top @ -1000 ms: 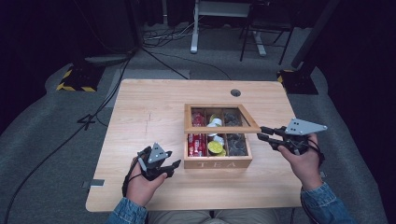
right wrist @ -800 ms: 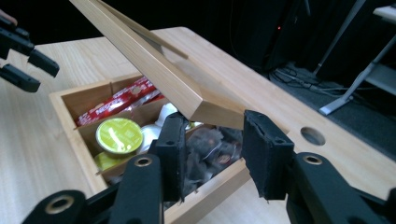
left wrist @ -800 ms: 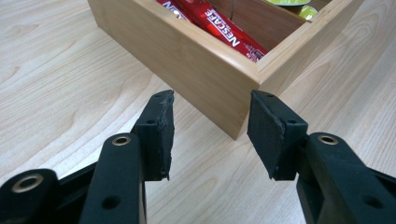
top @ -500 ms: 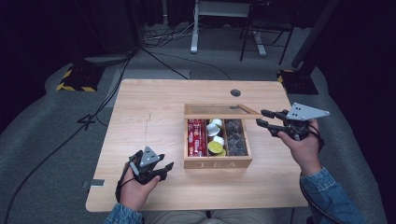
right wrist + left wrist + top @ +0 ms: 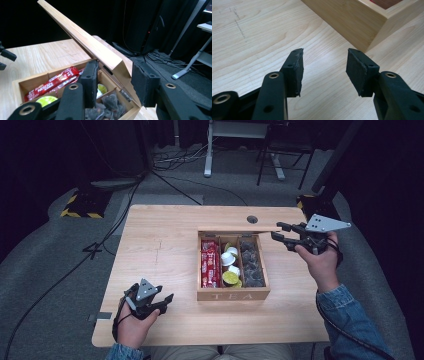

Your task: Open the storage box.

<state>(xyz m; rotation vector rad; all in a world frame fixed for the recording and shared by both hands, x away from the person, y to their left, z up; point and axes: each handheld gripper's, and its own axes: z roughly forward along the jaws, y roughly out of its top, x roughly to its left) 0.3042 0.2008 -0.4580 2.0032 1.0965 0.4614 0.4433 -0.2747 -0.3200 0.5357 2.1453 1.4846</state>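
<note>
Wooden box [image 5: 233, 295]: it stands on the light wooden table [image 5: 165, 240], and all places below are told from this box. The word TEA is on its front wall. Inside are three long compartments.
Lid [image 5: 239, 227]: it is raised at the far side of the box, hinged there, and in the high view it shows as a thin wooden edge. In the right gripper view the lid [image 5: 82, 37] stands up at a slant over the box, and a small metal hinge shows at the corner.
Left compartment: red sachets [image 5: 209, 264] lie along it.
Middle compartment: small white cups [image 5: 229, 257] are at the far part, a lime-green capsule [image 5: 230, 278] at the near part.
Right compartment: dark wrapped tea bags [image 5: 251, 265] fill it.
Left gripper [image 5: 159, 303]: it rests low over the table to the left of the box, near its front left corner and apart from it. Its jaws are spread and nothing is between them; in the left gripper view the bare table shows in the gap, with the corner of the box beyond.
Right gripper [image 5: 280, 232]: it is at the far right corner of the box, held above the table. Its jaws are apart with the right end of the lid between them; I cannot tell if the pads [image 5: 91, 75] touch the wood.
Person: two hands in blue denim sleeves [image 5: 350, 320] hold the grippers.
</note>
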